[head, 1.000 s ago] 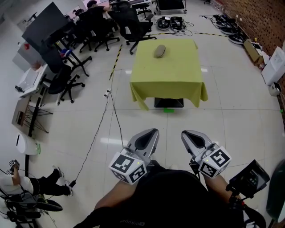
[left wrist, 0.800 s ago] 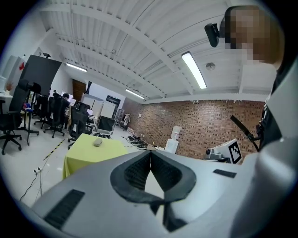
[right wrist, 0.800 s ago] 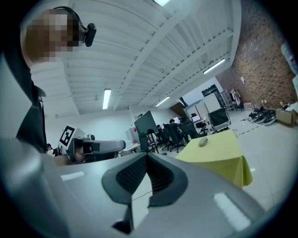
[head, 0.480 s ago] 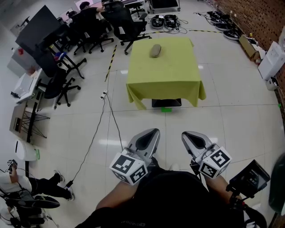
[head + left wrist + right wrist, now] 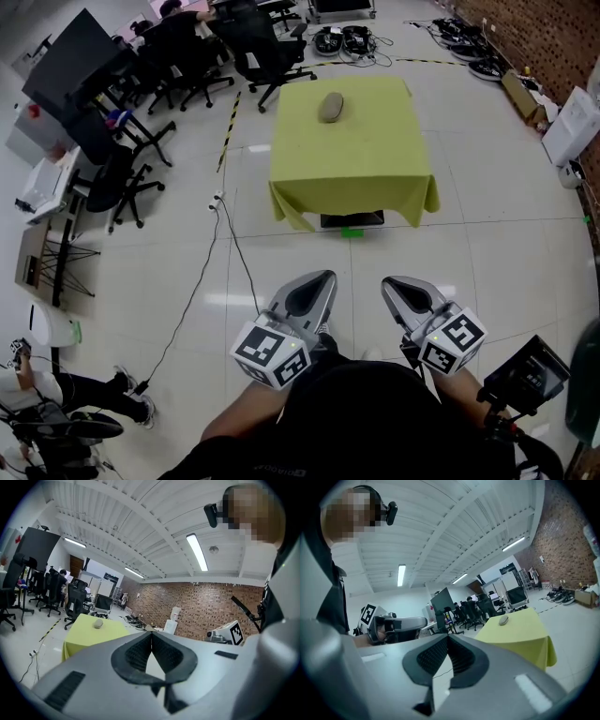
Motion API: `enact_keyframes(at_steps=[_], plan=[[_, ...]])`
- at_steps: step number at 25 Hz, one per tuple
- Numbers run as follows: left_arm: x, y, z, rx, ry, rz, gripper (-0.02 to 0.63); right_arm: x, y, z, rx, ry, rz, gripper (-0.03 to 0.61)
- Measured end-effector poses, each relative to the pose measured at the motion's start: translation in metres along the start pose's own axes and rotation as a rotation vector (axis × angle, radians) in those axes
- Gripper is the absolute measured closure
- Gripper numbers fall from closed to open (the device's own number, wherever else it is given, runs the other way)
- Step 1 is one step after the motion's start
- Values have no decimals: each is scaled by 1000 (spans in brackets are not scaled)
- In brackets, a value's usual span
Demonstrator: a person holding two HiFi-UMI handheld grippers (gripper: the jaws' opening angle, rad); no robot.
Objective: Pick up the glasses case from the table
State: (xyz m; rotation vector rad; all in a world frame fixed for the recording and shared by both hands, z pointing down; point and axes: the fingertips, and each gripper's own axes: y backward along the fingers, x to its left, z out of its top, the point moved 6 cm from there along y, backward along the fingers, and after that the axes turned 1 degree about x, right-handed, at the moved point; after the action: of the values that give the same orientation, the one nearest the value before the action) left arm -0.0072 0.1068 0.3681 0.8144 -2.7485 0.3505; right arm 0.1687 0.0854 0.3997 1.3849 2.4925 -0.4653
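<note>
Left tongs (image 5: 319, 279) and right tongs (image 5: 396, 282) are level with each other, low in the head view and close against the person's body. Their tips point toward the worktop (image 5: 375, 164). Both pairs are pressed together, ribbed pads meeting at the tips with nothing pinched between them.

The glasses case (image 5: 330, 107), a grey-brown oval, lies alone on the worktop's yellow cloth. It sits left of centre and toward the far edge, clear of every edge. The cloth hangs over all sides, and its near corners droop.

Bare tiled floor (image 5: 450, 253) lies between tongs and worktop, which are well apart.

- **Left side:** a black cable (image 5: 202, 281) trails across the tiles from near the worktop's near-left corner toward the lower left. Striped tape (image 5: 231, 117) runs alongside the left edge. Office chairs (image 5: 258, 52) crowd in beyond the far-left corner.
- **Right side:** the floor stays open up to the brick wall (image 5: 553, 42), with clutter along its foot.
</note>
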Motion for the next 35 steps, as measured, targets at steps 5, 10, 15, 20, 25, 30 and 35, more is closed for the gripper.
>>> enact_keyframes(at_steps=[5, 10, 15, 20, 25, 30, 35], plan=[[35, -11, 13, -12, 5, -13, 606, -7, -33, 10, 10, 16, -12, 577], [72, -22, 28, -30, 8, -30, 606, -15, -68, 24, 9, 33, -27, 577], [109, -30, 43, -43, 21, -42, 606, -20, -103, 37, 14, 46, -45, 577], [146, -33, 54, -40, 36, -63, 606, -21, -134, 47, 14, 51, -82, 577], [178, -40, 63, -37, 36, -107, 606, -21, -161, 52, 7, 59, -127, 577], [204, -45, 68, -28, 30, -156, 606, -22, -179, 52, -8, 58, -185, 577], [222, -53, 67, -16, 46, -193, 606, -23, -193, 51, 3, 60, -221, 577]])
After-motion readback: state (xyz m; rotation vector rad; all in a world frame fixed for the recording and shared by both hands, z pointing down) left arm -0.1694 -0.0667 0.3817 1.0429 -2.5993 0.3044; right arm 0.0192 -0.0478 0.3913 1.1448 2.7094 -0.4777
